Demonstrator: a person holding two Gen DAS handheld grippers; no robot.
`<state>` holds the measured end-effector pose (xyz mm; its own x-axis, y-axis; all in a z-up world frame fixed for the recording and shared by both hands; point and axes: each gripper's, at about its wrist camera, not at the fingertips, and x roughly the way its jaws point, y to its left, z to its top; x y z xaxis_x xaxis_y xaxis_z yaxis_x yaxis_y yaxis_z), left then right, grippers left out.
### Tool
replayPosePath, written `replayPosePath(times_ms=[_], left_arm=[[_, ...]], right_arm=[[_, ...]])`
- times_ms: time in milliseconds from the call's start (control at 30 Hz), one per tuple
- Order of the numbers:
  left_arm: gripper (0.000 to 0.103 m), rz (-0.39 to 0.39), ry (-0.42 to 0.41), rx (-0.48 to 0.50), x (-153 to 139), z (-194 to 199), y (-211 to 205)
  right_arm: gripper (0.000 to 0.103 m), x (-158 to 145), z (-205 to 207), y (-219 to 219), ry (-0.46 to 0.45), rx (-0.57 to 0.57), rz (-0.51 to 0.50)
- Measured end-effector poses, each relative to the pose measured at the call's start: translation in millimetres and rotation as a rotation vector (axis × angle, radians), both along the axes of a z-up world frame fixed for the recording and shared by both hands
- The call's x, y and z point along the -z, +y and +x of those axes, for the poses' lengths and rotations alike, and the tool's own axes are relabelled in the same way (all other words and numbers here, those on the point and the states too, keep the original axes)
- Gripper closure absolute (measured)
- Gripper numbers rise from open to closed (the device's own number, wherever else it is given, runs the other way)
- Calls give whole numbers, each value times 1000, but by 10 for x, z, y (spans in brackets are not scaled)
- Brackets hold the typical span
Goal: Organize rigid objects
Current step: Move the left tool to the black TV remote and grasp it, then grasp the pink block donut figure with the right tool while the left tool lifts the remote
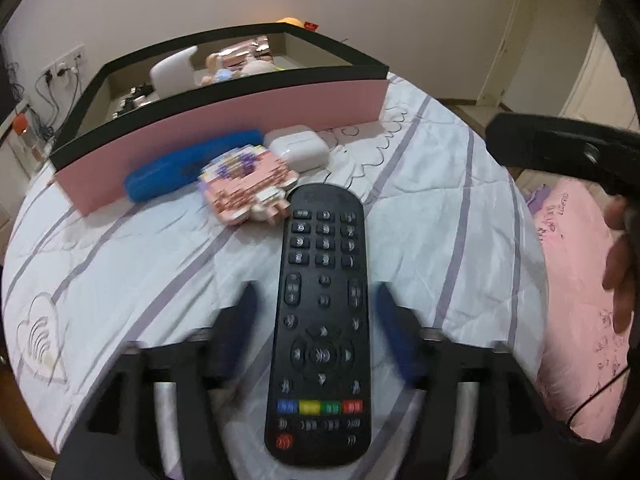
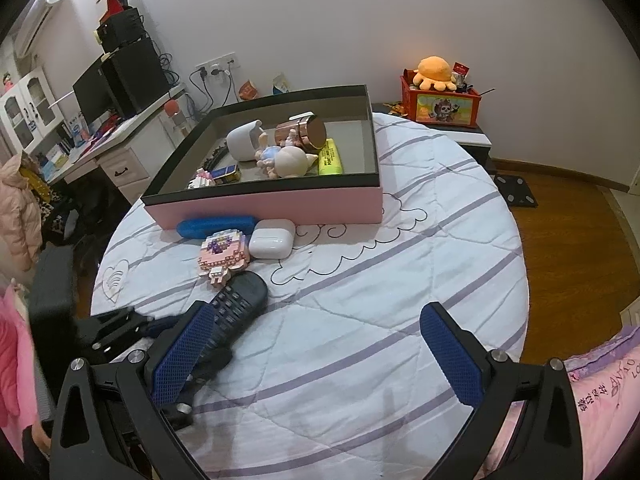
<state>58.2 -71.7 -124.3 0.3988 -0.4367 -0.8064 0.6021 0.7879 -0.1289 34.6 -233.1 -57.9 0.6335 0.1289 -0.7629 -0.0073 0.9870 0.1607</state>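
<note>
The black remote control (image 1: 320, 320) lies flat on the striped quilt (image 1: 440, 220), lengthwise between my left gripper (image 1: 316, 312) fingers; both blue pads stand clear of its sides, so I grip nothing. Past its far end sit a pink brick toy (image 1: 248, 184), a white earbud case (image 1: 298, 148) and a blue case (image 1: 192, 166) against the pink box (image 1: 240, 116). My right gripper (image 2: 316, 352) hangs wide and empty over bare quilt.
</note>
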Motion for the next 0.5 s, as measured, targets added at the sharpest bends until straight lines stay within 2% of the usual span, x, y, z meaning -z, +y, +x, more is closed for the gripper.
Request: replayPosePath(times_ms=[67, 100, 133, 167, 267, 500], left_arm=[[28, -7, -3, -2, 6, 13, -32], [36, 2, -13, -7, 11, 20, -53], [52, 11, -22, -21, 4, 28, -59], [59, 5, -16, -29, -4, 40, -45], [59, -65, 32, -61, -21, 67, 85], [59, -43, 0, -167, -127, -230, 385]], right_arm=[[0, -4, -15, 2, -2, -2, -1], [0, -5, -21, -3, -2, 0, -2], [0, -7, -28, -17, -2, 4, -3], [0, -6, -34, -34, -2, 10, -2], [0, 7, -41, -66, 1, 21, 1], [0, 93, 72, 56, 21, -8, 2]])
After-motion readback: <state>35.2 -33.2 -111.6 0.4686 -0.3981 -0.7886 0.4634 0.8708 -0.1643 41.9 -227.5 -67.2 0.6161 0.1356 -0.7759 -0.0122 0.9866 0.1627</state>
